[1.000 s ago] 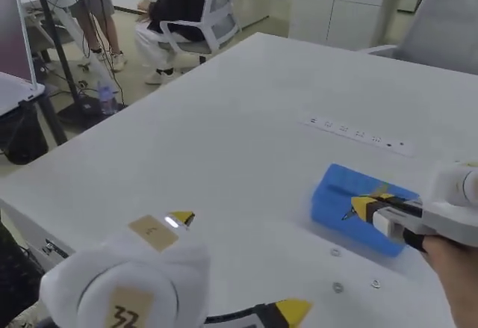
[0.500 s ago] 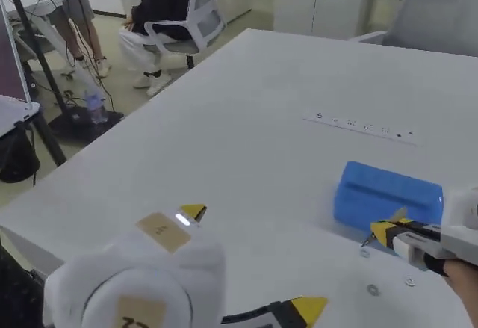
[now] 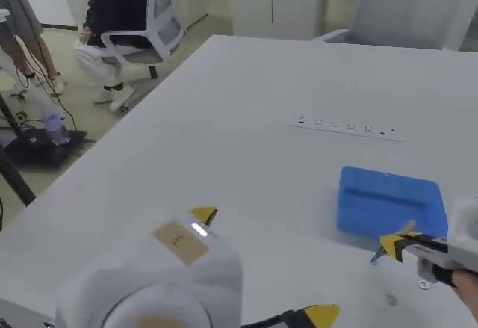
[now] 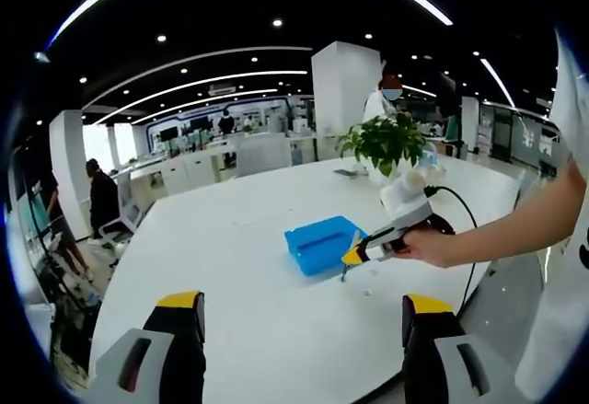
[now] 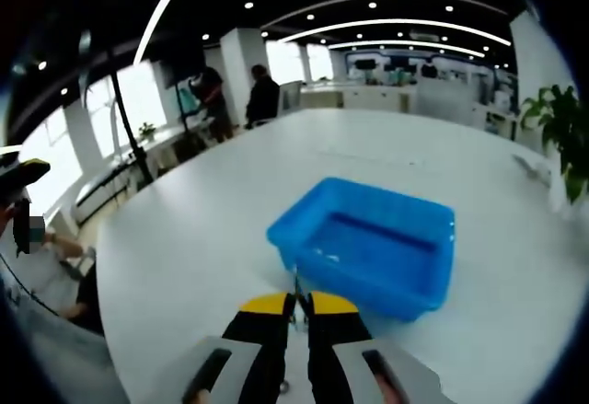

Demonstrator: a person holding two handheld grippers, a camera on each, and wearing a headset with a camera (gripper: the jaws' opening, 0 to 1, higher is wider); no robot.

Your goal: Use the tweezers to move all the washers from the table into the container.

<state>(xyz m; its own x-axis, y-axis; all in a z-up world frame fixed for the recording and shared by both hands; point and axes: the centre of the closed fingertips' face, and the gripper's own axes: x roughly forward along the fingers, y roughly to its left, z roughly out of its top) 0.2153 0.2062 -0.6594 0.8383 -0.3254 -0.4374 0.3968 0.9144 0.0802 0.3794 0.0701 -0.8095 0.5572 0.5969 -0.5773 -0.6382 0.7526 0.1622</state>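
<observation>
Just ahead of right hand-held gripper [image 5: 296, 306]: blue container [image 5: 370, 246]; tweezers [image 5: 295, 285] pinched.

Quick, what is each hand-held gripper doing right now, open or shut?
Left hand-held gripper: open, holding nothing.
Right hand-held gripper: closed on the tweezers.

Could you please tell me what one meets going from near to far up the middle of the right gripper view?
right gripper → tweezers clamped in it → blue container → bare stretch of the white table → two people beyond the table's far end
</observation>
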